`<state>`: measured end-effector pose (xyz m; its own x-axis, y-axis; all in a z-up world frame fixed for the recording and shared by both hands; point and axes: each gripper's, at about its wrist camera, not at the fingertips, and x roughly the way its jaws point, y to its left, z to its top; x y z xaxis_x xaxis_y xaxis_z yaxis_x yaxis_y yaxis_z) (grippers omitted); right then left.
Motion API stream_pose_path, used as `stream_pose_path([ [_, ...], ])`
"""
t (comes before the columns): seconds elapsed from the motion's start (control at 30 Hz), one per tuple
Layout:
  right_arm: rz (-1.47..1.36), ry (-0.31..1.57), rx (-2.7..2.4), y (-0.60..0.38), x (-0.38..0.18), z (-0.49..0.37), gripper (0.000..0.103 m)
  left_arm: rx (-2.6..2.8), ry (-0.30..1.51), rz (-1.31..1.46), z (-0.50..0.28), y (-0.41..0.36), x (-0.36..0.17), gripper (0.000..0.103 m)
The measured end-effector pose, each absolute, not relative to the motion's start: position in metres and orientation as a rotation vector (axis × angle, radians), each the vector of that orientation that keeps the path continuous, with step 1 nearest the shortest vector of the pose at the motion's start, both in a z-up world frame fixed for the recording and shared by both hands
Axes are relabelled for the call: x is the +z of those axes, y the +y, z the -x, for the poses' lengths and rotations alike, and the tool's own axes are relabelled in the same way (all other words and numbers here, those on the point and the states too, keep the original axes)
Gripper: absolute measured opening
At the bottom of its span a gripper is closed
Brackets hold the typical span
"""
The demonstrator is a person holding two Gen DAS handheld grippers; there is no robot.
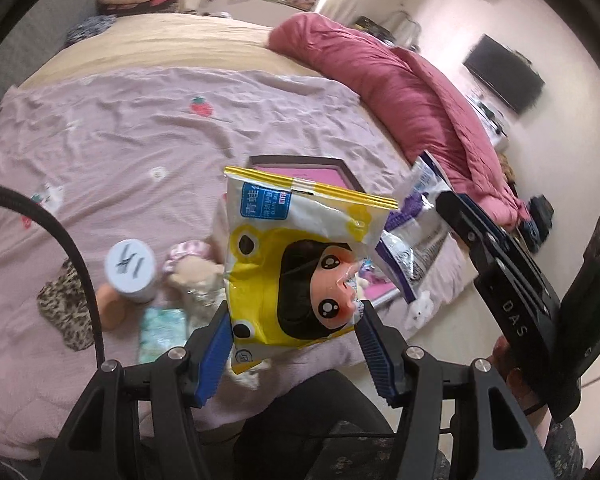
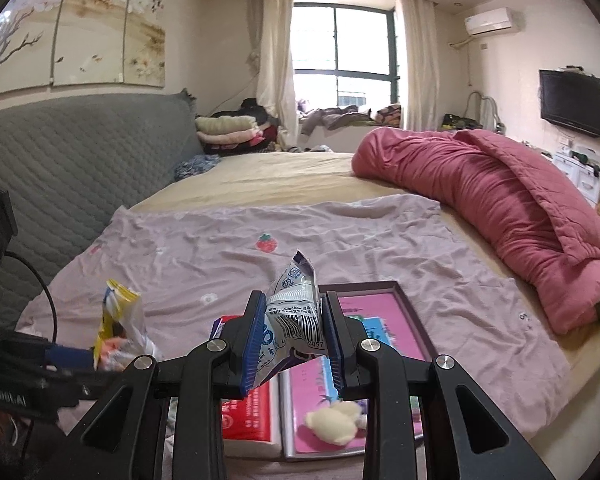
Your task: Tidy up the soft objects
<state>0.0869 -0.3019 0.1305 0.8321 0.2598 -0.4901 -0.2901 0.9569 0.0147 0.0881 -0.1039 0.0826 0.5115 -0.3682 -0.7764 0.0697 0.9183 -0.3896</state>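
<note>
My left gripper (image 1: 294, 344) is shut on a yellow tissue pack (image 1: 296, 272) with a cartoon face, held up above the bed's near edge. My right gripper (image 2: 292, 344) is shut on a white and purple wipes pack (image 2: 296, 312) with a barcode, held above a dark-framed pink tray (image 2: 384, 320). That wipes pack also shows in the left wrist view (image 1: 416, 240), right of the yellow pack. The yellow pack shows at the left of the right wrist view (image 2: 118, 328). A cream plush toy (image 2: 334, 420) lies in the tray.
A pink strawberry blanket (image 2: 240, 248) covers the near bed. A red tissue pack (image 2: 248, 420) lies left of the tray. A white-capped bottle (image 1: 130, 272), a plush toy (image 1: 196, 276), a teal pack (image 1: 162, 330) and a leopard cloth (image 1: 64, 312) lie nearby. A red quilt (image 2: 500, 208) is on the right.
</note>
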Motion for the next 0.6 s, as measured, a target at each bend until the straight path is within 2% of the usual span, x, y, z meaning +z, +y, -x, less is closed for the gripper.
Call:
stream_pose_path([
  [0.6,0.013,0.494,0.129,-0.374,0.136,-0.101,0.029,-0.335,1.002,0.229,-0.130,-0.164,0.093,0.060],
])
